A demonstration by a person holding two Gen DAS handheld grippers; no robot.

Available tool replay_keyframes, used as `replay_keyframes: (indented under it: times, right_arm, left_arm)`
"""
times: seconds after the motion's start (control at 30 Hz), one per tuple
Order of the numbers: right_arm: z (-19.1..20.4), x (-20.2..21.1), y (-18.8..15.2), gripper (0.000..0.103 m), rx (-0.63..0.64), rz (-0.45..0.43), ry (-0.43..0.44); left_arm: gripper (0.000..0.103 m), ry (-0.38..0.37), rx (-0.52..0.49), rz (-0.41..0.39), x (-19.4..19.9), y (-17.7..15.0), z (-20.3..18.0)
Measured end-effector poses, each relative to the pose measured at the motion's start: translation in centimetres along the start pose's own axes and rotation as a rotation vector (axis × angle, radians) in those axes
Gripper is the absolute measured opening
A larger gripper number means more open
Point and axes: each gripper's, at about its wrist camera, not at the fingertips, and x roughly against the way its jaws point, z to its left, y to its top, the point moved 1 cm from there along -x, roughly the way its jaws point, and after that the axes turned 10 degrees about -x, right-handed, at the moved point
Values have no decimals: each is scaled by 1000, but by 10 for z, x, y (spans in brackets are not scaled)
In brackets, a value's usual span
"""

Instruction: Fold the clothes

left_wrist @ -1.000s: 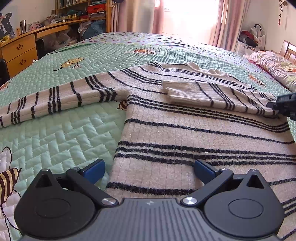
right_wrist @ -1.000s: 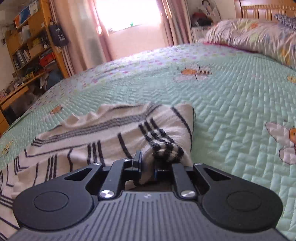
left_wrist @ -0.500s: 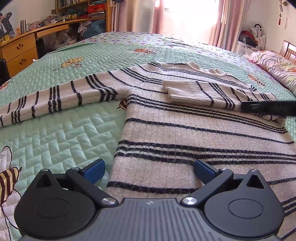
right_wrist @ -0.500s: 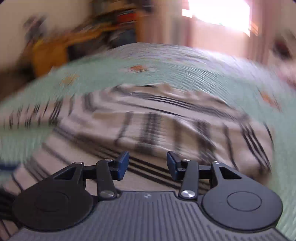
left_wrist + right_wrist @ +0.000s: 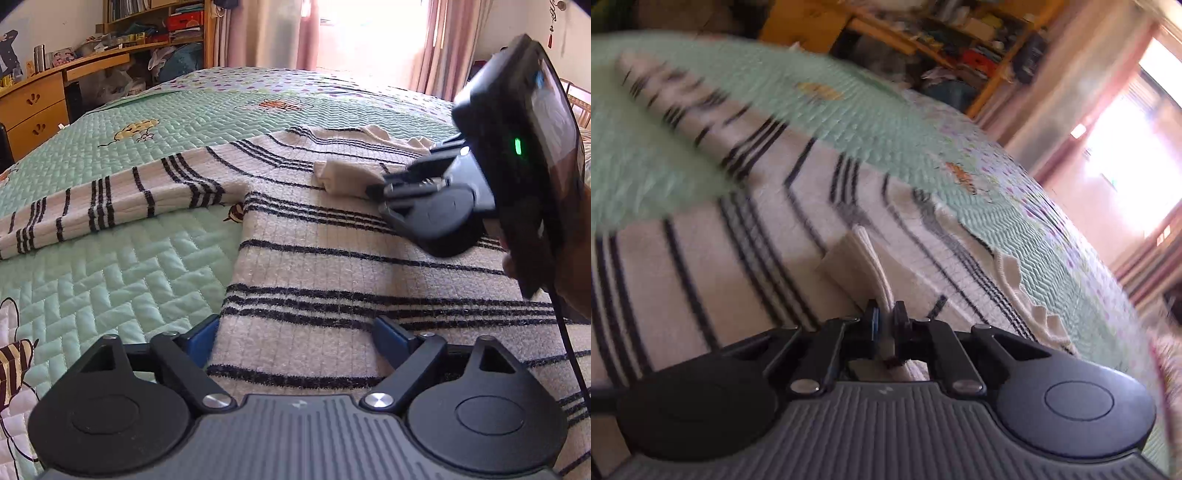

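Note:
A cream sweater with black stripes (image 5: 332, 266) lies flat on the green quilt (image 5: 129, 277). One sleeve (image 5: 110, 199) stretches out to the left. The other sleeve is folded across the chest, and its cuff (image 5: 343, 175) shows beside my right gripper (image 5: 373, 190). In the right wrist view, blurred and tilted, my right gripper (image 5: 885, 317) is shut on that cuff's edge (image 5: 857, 262). My left gripper (image 5: 295, 338) hovers low over the sweater's near left edge. Its jaws are wide and closing, with the knit between them and not pinched.
A wooden desk with drawers (image 5: 33, 107) and cluttered shelves stand at the far left. Pink curtains frame a bright window (image 5: 369, 37) at the back. A hand (image 5: 576, 288) and a black cable sit at the right edge, over the sweater.
My right gripper let go of the bunched sleeve at the shoulder, swung across the sweater while rolling, and shut on the cuff end. My left gripper stayed put and its jaws narrowed slightly.

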Motion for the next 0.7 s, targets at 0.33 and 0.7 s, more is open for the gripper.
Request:
replay_keyframes:
  times: [0.33, 0.7]
  right_arm:
    - [5, -6, -4, 23, -137, 86, 137]
    - [-35, 106, -52, 73, -725, -99, 169]
  left_arm:
    - [15, -126, 86, 6, -2, 4, 13]
    - [14, -200, 172, 24, -6, 8, 28]
